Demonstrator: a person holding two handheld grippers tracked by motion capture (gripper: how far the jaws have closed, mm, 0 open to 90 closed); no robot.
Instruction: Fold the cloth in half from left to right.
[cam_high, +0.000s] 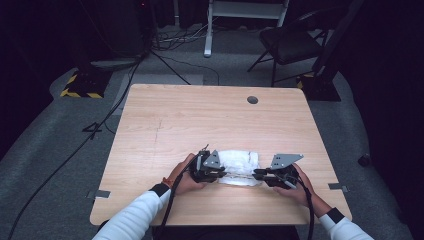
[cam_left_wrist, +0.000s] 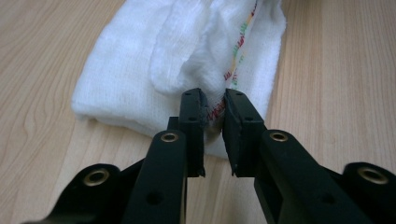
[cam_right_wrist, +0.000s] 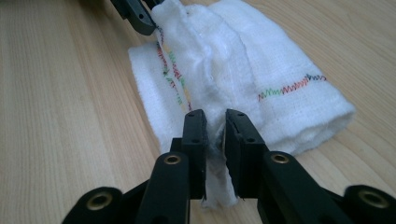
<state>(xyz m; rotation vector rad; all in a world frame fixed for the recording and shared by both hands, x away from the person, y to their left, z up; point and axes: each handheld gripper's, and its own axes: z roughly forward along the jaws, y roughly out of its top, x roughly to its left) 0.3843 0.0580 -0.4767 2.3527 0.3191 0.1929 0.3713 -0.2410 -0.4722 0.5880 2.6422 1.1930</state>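
Towel (cam_high: 240, 165) lay folded, long axis 9-to-3. Left gripper (cam_high: 212, 172) pinched 9 o'clock end, right gripper (cam_high: 260, 176) pinched 3 o'clock end; jaws narrow.

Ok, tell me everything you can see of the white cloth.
The white cloth is a soft, woven towel-like piece with multicoloured zigzag stitching along its hems. It lies folded in several layers, a little rumpled, on the wooden table near the person's edge. The left gripper has a stitched edge between its nearly shut jaws at one end; the right gripper has a fold between its jaws at the other.
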